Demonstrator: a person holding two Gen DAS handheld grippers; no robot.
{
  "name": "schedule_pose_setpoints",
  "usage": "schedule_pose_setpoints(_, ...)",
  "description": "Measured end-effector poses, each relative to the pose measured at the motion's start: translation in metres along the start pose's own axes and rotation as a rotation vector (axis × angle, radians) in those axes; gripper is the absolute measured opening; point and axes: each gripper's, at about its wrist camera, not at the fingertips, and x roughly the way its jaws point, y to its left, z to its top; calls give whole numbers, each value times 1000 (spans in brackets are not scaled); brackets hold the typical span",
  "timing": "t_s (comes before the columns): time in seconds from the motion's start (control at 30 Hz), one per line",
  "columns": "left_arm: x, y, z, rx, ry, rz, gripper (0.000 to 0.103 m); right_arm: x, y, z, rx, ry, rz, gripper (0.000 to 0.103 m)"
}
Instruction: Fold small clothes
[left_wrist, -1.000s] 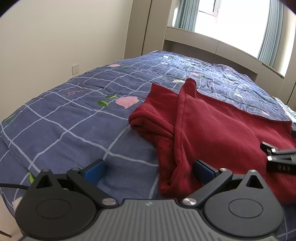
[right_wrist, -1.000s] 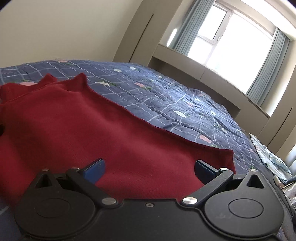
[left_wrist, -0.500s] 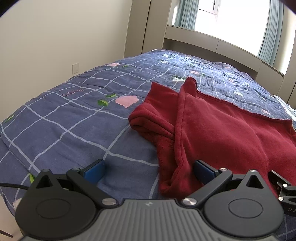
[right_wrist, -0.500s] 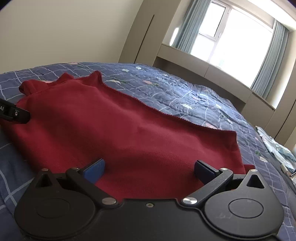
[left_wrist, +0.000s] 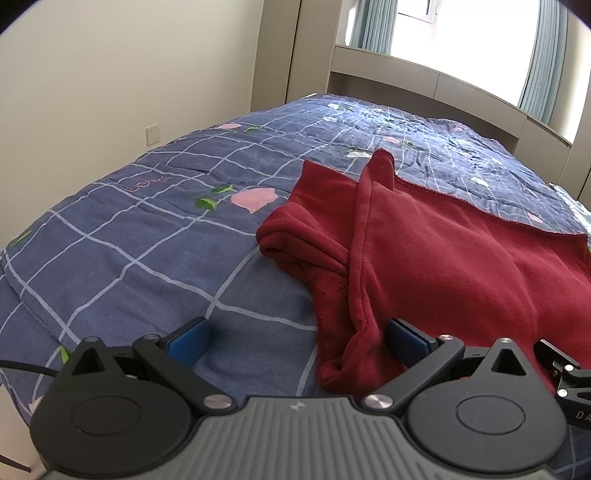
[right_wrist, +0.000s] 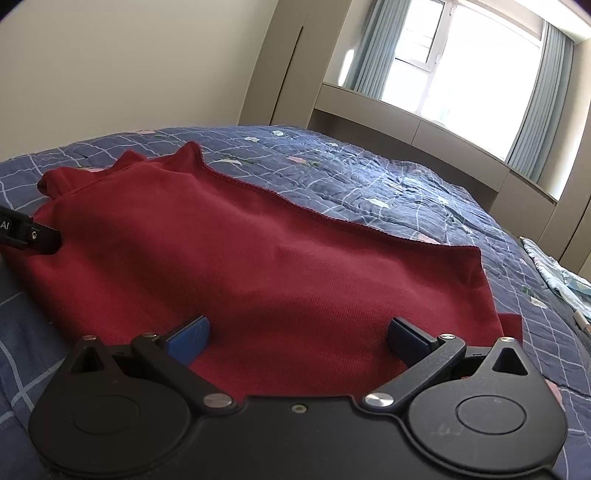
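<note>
Both hand-held grippers released, jaws wide: left hand-held gripper (left_wrist: 297, 338), right hand-held gripper (right_wrist: 298, 334). Red garment (right_wrist: 258, 266) on bed (left_wrist: 147, 236) just ahead; near hem hidden behind right one.

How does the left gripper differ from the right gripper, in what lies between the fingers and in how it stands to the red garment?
The left gripper has mostly blue quilt between its fingers, with the red garment reaching only its right finger; the right gripper has garment across the whole gap. The left gripper faces the bunched, folded end of the garment; the right gripper faces its flat, smooth part. Both are open and hold nothing.
</note>
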Motion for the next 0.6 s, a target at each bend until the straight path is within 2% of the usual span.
schedule_pose_setpoints(0.27,-1,-1,1,-8,12,11,103,5,-10,0,59,21,52,103)
schedule_pose_setpoints(0.43,-6,1,-8,-3,-39,-3,102,5,-10,0,62,20,53,102)
schedule_pose_setpoints(0.5,-12,4,-10,-35,-48,-34,103,5,-11,0,68,20,58,102)
schedule_pose_setpoints(0.6,-22,10,-11,-123,-71,-130,102,5,-12,0,73,18,62,102)
